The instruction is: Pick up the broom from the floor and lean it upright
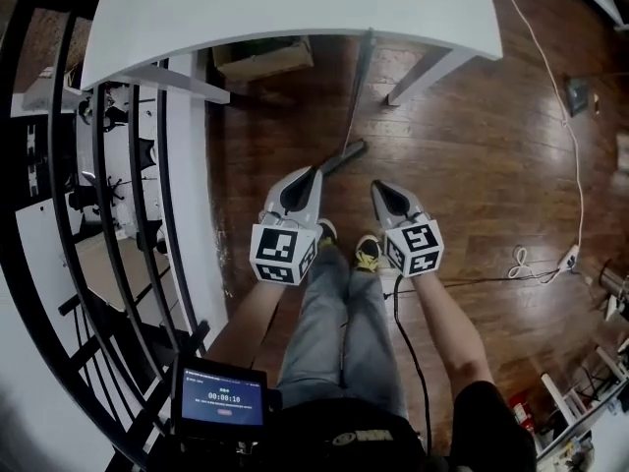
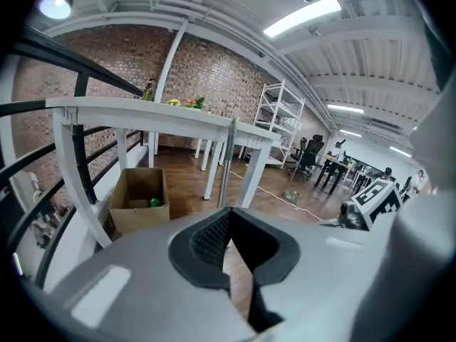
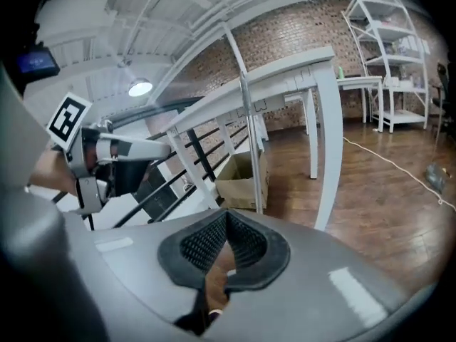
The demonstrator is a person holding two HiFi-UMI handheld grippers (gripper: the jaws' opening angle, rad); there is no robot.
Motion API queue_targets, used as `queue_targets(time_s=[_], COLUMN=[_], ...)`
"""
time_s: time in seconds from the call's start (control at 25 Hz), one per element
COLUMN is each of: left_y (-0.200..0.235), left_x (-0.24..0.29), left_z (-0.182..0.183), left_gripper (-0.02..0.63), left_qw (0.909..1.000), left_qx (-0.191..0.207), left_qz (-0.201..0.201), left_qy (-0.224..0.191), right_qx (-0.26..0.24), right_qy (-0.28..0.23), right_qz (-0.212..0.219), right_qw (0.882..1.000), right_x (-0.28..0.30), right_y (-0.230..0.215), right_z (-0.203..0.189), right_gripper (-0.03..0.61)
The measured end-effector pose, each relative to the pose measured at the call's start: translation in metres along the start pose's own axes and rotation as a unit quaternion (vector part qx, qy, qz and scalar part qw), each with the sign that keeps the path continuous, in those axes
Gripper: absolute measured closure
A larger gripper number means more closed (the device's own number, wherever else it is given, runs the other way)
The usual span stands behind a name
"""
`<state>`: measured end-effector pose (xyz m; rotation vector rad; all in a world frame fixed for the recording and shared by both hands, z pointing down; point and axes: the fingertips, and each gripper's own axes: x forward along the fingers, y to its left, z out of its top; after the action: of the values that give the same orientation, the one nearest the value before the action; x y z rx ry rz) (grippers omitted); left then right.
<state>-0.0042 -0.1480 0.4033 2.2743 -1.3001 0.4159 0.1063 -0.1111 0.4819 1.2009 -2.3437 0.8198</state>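
The broom stands upright, its thin grey handle leaning on the edge of the white table and its dark head on the wood floor. The left gripper view shows the handle as a pole against the table edge, and the right gripper view shows the handle the same way. My left gripper is shut and empty, held above the floor just short of the broom head. My right gripper is shut and empty too, a little to the right. Neither touches the broom.
A cardboard box sits under the table beside the broom. A black railing runs along the left. A white cable trails over the floor at the right. The person's shoes are just behind the grippers.
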Motion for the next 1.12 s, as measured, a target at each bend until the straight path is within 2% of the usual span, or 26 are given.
queue_targets(time_s=[0.08, 0.24, 0.52, 0.8, 0.96, 1.12], left_y=[-0.011, -0.034, -0.086, -0.215, -0.288, -0.332], left_x=[-0.025, -0.071, -0.147, -0.248, -0.309, -0.364], left_z=[0.006, 0.015, 0.022, 0.055, 0.074, 0.092], left_gripper=[0.598, 0.597, 0.598, 0.597, 0.597, 0.597], left_qw=[0.9998, 0.9986, 0.9986, 0.9952, 0.9929, 0.9898], left_qx=[-0.018, -0.053, -0.043, 0.012, 0.007, 0.021], left_qz=[-0.002, -0.001, 0.023, 0.041, 0.029, 0.028], left_qy=[0.000, -0.008, -0.021, -0.088, -0.115, -0.138], right_qx=[0.010, -0.004, -0.053, -0.094, -0.098, -0.105], right_qy=[-0.008, -0.033, -0.078, -0.120, -0.135, -0.168], right_qz=[0.015, 0.046, 0.076, 0.129, 0.149, 0.150], right_qw=[1.000, 0.998, 0.993, 0.980, 0.975, 0.969], right_x=[-0.019, -0.055, -0.135, -0.275, -0.367, -0.438], right_y=[0.022, 0.061, 0.102, 0.152, 0.182, 0.208], right_z=[0.015, 0.042, 0.071, 0.071, 0.080, 0.092], right_gripper=[0.575, 0.575, 0.575, 0.575, 0.575, 0.574])
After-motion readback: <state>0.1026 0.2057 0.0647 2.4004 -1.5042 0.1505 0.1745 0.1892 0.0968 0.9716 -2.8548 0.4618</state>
